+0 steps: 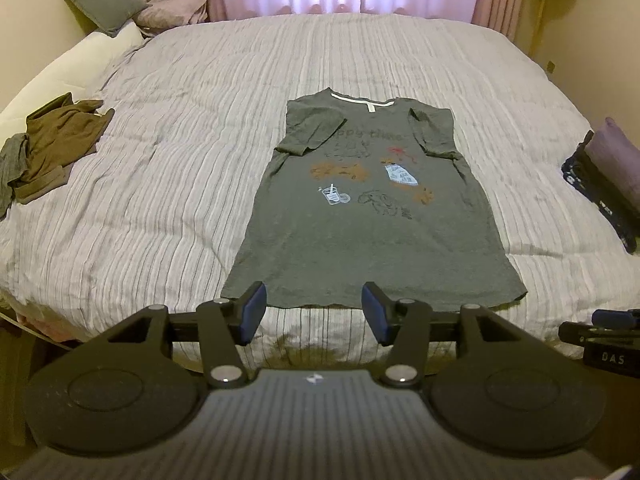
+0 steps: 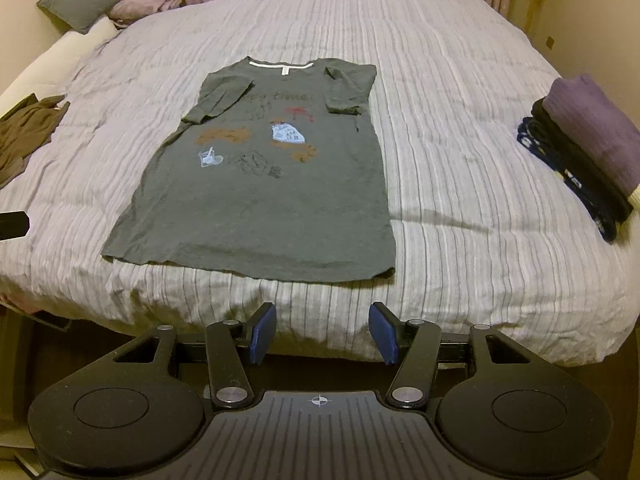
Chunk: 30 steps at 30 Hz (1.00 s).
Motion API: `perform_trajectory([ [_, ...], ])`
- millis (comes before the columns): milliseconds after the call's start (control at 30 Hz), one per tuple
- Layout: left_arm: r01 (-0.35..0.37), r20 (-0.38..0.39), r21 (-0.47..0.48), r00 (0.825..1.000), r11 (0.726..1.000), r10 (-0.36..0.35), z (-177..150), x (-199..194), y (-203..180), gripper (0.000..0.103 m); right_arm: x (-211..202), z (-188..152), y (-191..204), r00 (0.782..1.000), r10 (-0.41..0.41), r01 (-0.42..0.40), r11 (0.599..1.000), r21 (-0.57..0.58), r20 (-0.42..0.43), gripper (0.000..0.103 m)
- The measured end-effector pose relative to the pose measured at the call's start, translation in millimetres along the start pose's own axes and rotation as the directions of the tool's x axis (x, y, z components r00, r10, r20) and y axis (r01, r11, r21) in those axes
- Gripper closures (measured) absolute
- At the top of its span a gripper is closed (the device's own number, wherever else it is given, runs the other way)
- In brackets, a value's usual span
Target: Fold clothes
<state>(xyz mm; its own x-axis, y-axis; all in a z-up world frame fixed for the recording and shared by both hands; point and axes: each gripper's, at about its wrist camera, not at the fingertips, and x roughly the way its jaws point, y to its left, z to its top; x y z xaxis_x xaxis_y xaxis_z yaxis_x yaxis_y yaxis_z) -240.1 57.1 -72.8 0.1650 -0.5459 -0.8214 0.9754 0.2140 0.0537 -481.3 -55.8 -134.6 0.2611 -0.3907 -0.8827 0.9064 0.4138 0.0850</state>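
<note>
- Currently, left wrist view: left gripper [image 1: 314, 312] level at the near bed [image 1: 200, 140] edge, fingers spread, gripping nothing, tips just over the hem of the grey shirt [image 1: 360, 220]. Shirt lies flat, sleeves folded in. Brown clothes [image 1: 56, 144] far left.
- Right wrist view: right gripper [image 2: 323, 332] held level, short of the hem, fingers spread, empty. Folded pile [image 2: 588, 140] at right.

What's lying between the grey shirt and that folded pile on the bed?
Nothing: only bare striped bedcover separates the grey shirt from the folded pile, shown best in the right wrist view.
</note>
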Motion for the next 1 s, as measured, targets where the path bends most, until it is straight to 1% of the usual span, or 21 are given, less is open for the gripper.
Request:
perform_trajectory([
  [233, -0.007, -0.013, 0.005, 1.000, 1.000, 0.007, -7.6, -3.4, -6.2, 0.053, -2.9, -9.0, -5.2, 1.000, 0.009, -0.010, 1.000, -0.007, -0.006, 0.048],
  [700, -0.010, -0.063, 0.027, 0.998, 1.000, 0.012, -15.7, 7.7, -16.5, 0.051, -0.3, -16.8, -14.3, 1.000, 0.007, -0.007, 1.000, 0.001, -0.021, 0.048],
  [933, 0.000, -0.100, 0.023, 0.995, 1.000, 0.002, -13.4, 29.5, -7.4, 0.049, 14.5, -12.0, -9.8, 0.999, 0.001, 0.000, 1.000, 0.008, -0.049, 0.048],
  [1000, 0.032, -0.100, 0.010, 0.994, 0.999, -0.031, -13.3, 41.2, 0.7, 0.049, 20.8, -9.1, -7.9, 0.998, -0.002, 0.002, 1.000, 0.009, -0.056, 0.048],
])
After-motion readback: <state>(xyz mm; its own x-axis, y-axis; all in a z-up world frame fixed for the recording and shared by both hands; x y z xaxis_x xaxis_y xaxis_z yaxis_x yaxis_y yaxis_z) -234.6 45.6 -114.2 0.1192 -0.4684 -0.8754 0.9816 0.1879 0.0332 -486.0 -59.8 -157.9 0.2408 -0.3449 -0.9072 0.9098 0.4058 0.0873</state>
